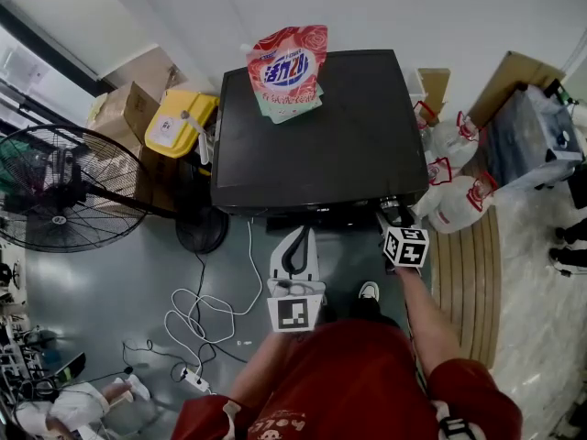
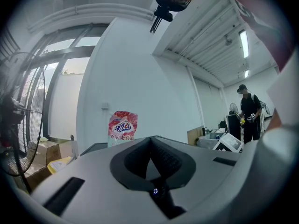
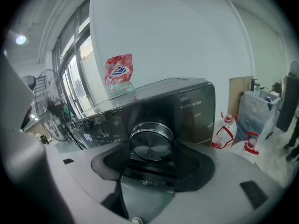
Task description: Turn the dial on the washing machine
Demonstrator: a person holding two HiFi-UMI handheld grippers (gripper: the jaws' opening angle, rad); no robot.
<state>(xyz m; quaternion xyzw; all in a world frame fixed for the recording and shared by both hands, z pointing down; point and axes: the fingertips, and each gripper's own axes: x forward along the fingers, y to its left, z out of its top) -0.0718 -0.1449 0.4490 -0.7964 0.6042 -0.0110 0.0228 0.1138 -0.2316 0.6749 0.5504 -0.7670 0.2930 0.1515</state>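
At the front right corner of the black washing machine (image 1: 312, 136), the right tool (image 1: 393, 216) was clamped on the dial (image 3: 150, 143), a dark pad against each side of its shiny metal rim. The dial stood out from the glossy control panel, its flat face square to the right gripper view. The left tool (image 1: 294, 236) hung back in front of the machine, its jaws together on nothing. A red detergent pouch (image 1: 287, 70) leaned at the back of the machine's top, well apart from both tools.

The likeliest trouble was slipping: the rim looked smooth and polished, and the pads appeared to hold only its outer edge, so a twist might have spun them round the knob without moving it. Because the tool came at the dial from slightly above, an off-axis roll could also have levered the pads off the front. A firm turn might have overshot the wanted setting.
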